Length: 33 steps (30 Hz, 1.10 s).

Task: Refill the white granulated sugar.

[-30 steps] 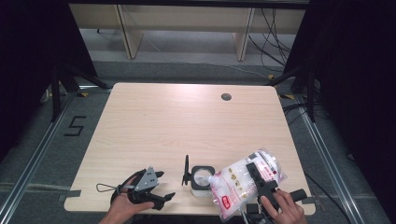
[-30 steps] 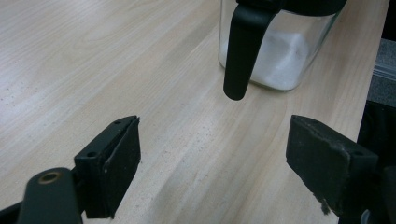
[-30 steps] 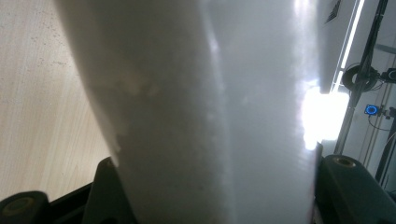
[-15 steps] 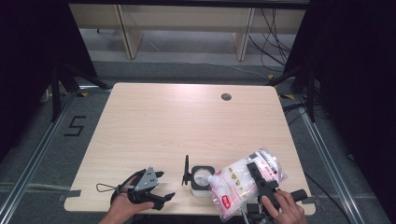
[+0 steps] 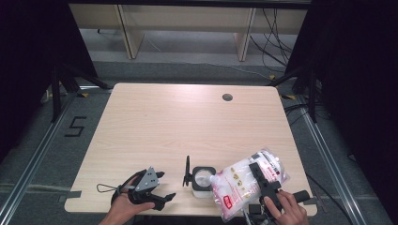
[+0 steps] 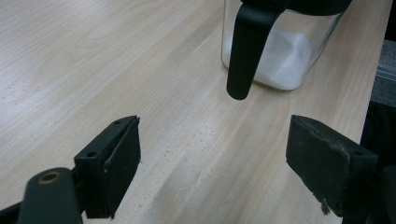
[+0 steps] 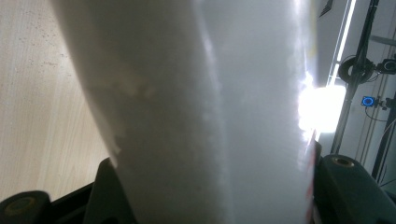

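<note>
A clear plastic bag of white powder (image 5: pixel 246 183) with red print is tilted over a square glass jar (image 5: pixel 203 179) near the table's front edge. My right gripper (image 5: pixel 265 180) is shut on the bag, whose white bulk (image 7: pixel 201 112) sits between the jaws in the right gripper view. The jar (image 6: pixel 275 51) holds some white powder, and its black lid (image 5: pixel 187 171) stands flipped open to its left. My left gripper (image 5: pixel 162 187) rests open on the table left of the jar, its jaws wide apart, the lid's black handle (image 6: pixel 245 51) just ahead of them.
The light wooden table (image 5: pixel 187 122) has a round cable hole (image 5: pixel 227 97) at its far right. Black frame legs and cables stand around the table on the grey floor. A "5" mark (image 5: pixel 75 126) is on the floor at the left.
The bag has shifted slightly in my right gripper over the jar. The left gripper has stayed still.
</note>
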Each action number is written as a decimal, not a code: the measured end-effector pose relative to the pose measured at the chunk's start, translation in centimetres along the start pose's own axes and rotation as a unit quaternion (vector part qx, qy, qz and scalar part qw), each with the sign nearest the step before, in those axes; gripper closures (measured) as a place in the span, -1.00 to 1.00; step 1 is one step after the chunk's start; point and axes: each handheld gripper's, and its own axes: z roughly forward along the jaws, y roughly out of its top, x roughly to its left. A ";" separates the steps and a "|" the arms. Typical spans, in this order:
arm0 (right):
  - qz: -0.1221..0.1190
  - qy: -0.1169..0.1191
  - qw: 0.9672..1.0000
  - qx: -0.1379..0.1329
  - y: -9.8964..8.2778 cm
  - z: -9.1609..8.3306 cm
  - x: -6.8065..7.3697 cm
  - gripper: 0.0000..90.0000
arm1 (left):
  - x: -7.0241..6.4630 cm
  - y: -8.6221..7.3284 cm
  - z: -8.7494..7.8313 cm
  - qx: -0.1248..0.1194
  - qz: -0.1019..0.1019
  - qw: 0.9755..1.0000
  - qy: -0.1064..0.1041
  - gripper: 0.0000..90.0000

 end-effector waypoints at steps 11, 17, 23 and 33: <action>0.000 -0.001 1.000 0.002 -0.1 0.0 0.0 0.02 | 0.0 0.0 0.0 -0.002 -0.002 1.000 0.003 -0.61; -0.002 -0.002 1.000 0.000 0.0 0.0 0.0 0.02 | 0.0 0.0 0.0 0.000 0.000 1.000 0.005 -0.61; -0.011 -0.005 1.000 -0.004 0.0 0.0 -0.1 0.03 | 0.0 0.0 0.0 -0.001 -0.002 1.000 0.001 -0.61; -0.001 0.000 1.000 0.001 0.1 -0.1 0.0 0.03 | 0.0 0.0 0.0 0.000 0.001 1.000 0.006 -0.61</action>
